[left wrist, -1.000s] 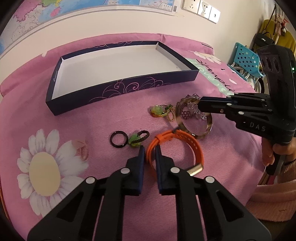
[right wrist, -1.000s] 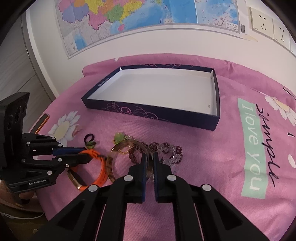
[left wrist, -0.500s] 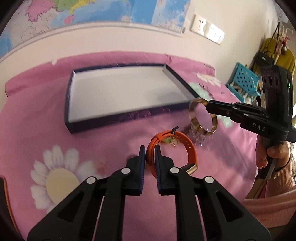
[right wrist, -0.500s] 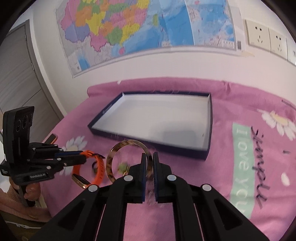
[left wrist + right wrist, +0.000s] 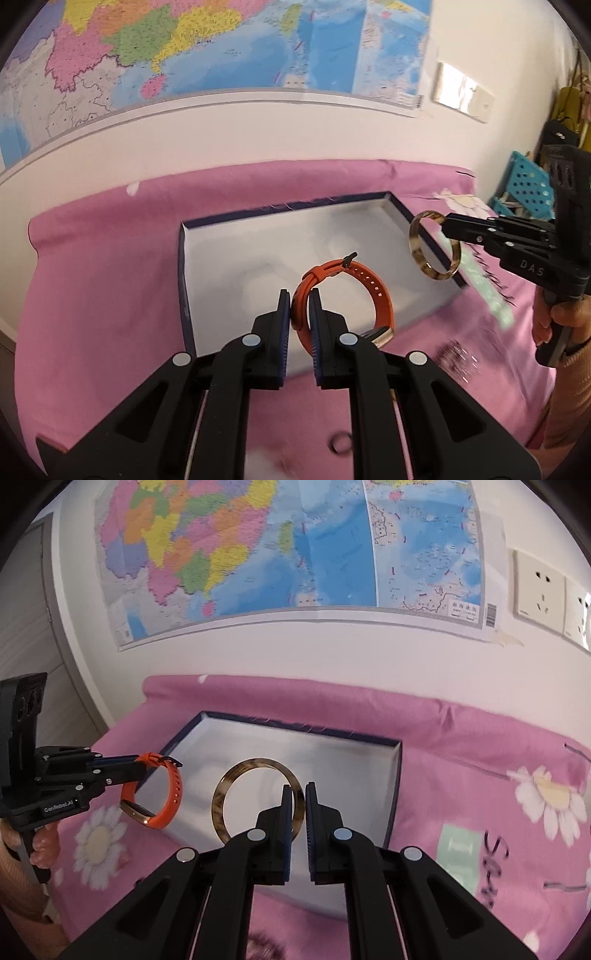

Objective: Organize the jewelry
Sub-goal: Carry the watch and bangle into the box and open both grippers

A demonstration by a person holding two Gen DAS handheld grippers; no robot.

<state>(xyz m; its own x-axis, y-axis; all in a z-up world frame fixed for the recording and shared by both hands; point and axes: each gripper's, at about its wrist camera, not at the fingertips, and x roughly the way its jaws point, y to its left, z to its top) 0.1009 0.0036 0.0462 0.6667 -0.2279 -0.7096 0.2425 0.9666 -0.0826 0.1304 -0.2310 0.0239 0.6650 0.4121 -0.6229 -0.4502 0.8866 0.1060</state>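
The left tool [image 5: 297, 308] is clamped on the orange rubber watch strap [image 5: 373, 291], held above the shallow white-lined navy box [image 5: 236, 254]. The right tool [image 5: 298, 806] is closed on the rigid tortoiseshell bangle [image 5: 221, 797], also over the box. The strap is judged light and pliant, best pinched across its band; the bangle stiff and slippery, best gripped across its rim.
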